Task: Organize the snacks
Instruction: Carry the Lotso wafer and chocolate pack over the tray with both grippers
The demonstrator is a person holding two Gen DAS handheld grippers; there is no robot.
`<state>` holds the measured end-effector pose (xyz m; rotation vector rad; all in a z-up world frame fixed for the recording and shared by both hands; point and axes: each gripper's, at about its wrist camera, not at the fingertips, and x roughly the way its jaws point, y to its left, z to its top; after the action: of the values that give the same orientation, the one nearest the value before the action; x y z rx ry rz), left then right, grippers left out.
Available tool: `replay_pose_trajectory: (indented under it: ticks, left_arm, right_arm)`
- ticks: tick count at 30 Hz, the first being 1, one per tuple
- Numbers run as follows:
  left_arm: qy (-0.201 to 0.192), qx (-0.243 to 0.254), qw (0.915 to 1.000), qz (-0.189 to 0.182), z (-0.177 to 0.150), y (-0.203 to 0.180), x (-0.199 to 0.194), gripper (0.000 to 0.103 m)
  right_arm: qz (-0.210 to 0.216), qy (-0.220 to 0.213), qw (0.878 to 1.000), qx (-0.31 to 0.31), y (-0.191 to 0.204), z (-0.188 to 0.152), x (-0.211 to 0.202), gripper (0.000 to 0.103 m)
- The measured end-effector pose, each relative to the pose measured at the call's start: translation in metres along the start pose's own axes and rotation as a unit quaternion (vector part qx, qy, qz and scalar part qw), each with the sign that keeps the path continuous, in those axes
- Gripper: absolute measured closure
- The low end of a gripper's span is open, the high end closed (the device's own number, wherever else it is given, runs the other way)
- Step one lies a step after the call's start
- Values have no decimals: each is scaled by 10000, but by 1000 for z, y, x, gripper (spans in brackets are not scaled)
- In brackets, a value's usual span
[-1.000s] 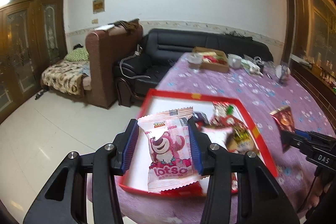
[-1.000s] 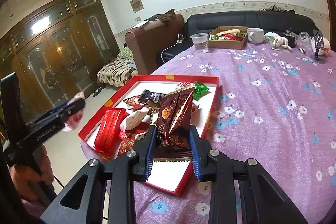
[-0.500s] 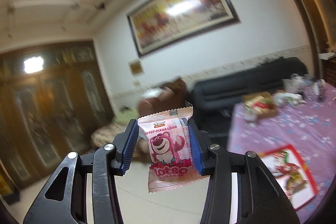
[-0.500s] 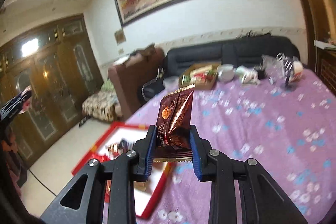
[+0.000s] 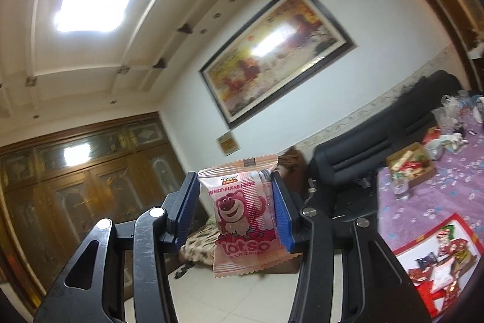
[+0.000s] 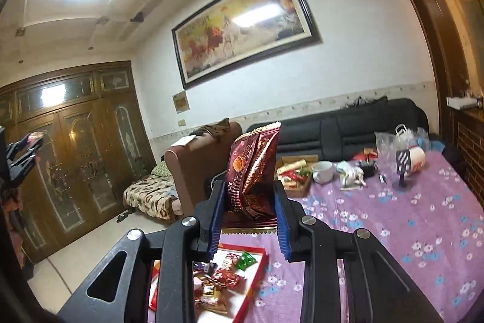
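Observation:
My left gripper is shut on a pink snack packet printed with a pink bear, held upright high above the floor. The red tray with several wrapped snacks lies low at the right of the left wrist view. My right gripper is shut on a dark red foil snack bag, raised above the same red tray on the purple flowered tablecloth. At the far left edge of the right wrist view the left gripper shows small.
A cardboard box of snacks, a white cup, a clear plastic cup and plastic bags sit at the table's far end. A black sofa, a brown armchair and wooden cabinets stand behind.
Both grippers rose well above the table with their packets still held. The left wrist view tilted upward and rolled, so the tray slid to its lower right; the tray dropped low in the right view.

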<state>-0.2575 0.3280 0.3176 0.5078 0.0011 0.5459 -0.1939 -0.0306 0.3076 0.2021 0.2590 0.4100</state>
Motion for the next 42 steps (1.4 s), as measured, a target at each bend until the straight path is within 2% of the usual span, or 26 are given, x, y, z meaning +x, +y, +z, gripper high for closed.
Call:
replay_pose_trajectory:
  ticks: [6,10,14,19,23,26,32,37,42]
  left_arm:
    - [-63,92,9967,-802,4,-49,-1,58]
    - [2,203,9917,-1266,2,-79,-8,58]
    - [265,131,9844,-1735,-13,-100,-10,58]
    - [950,-313,9659,-2389,-43,-124,2,58]
    - [1321,-760,9511,-2688,-64,-141,5,58]
    - [1451,-964,9441,-2798,-75,-154,5,58]
    - [1904,-1454,9204,-3088,-98,-177,7,58]
    - [2216,-1503,9115,-3121,-115,-191,11,58]
    - [2534,-1718,9061,-2919,-137,-188,25,58]
  right_arm:
    - [255,37,9997,-20,20,6,-13,72]
    - [785,-58,9969,94,39,11,-18,72]
    - [1141,133,9934,57,60,1,-10,71]
    - [1194,725,9902,77,70,-29,14,71]
    - [1025,1135,9882,67,67,-56,37,71]
    - [867,1476,9852,69,60,-78,55,71]
    - [532,2119,9754,308,34,-126,87,71]
    - [523,2344,9694,501,25,-144,103,71]
    - [570,2348,9692,475,35,-148,119,71]
